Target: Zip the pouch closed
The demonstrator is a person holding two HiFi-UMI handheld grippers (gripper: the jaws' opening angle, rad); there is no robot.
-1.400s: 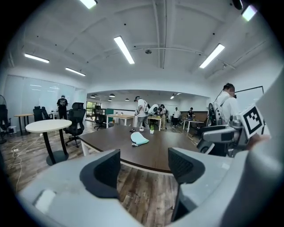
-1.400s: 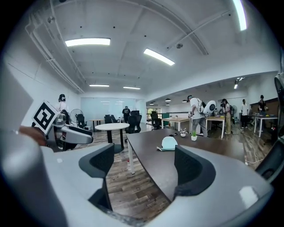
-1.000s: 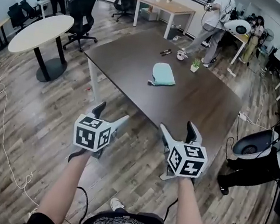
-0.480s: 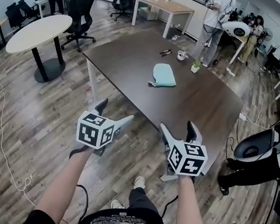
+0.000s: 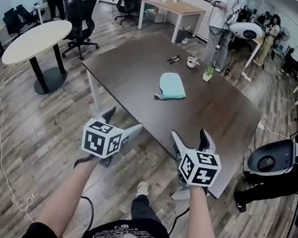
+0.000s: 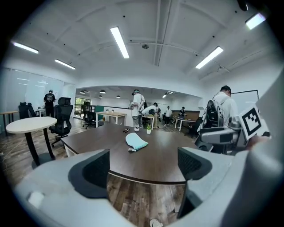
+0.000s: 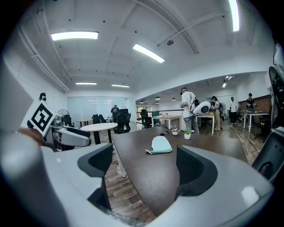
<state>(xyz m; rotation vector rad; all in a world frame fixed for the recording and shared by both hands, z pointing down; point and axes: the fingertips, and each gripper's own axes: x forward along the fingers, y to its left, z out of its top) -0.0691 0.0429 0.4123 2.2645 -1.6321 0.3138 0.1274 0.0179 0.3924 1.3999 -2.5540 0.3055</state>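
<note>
A light teal pouch [image 5: 172, 86] lies flat near the middle of the dark brown table [image 5: 222, 116], its zip end toward the table's near side. Both grippers hover over the floor just short of the near table edge, well apart from the pouch. My left gripper [image 5: 121, 121] is open with nothing between its fingers. My right gripper [image 5: 190, 136] is open too, with only air between its pads. The pouch [image 6: 135, 142] shows far ahead between the left jaws in the left gripper view, and the pouch [image 7: 160, 144] likewise between the right jaws in the right gripper view.
A small potted plant [image 5: 207, 70], a white cup [image 5: 191, 62] and dark pens [image 5: 174, 59] sit at the table's far end. A round white table [image 5: 32, 41] and office chairs [image 5: 81, 12] stand left. A white machine [image 5: 269, 157] stands right. Several people are at the back.
Both grippers have come nearer to the table's near edge, and the table fills more of the view. A leg and shoe of the person now show below.
</note>
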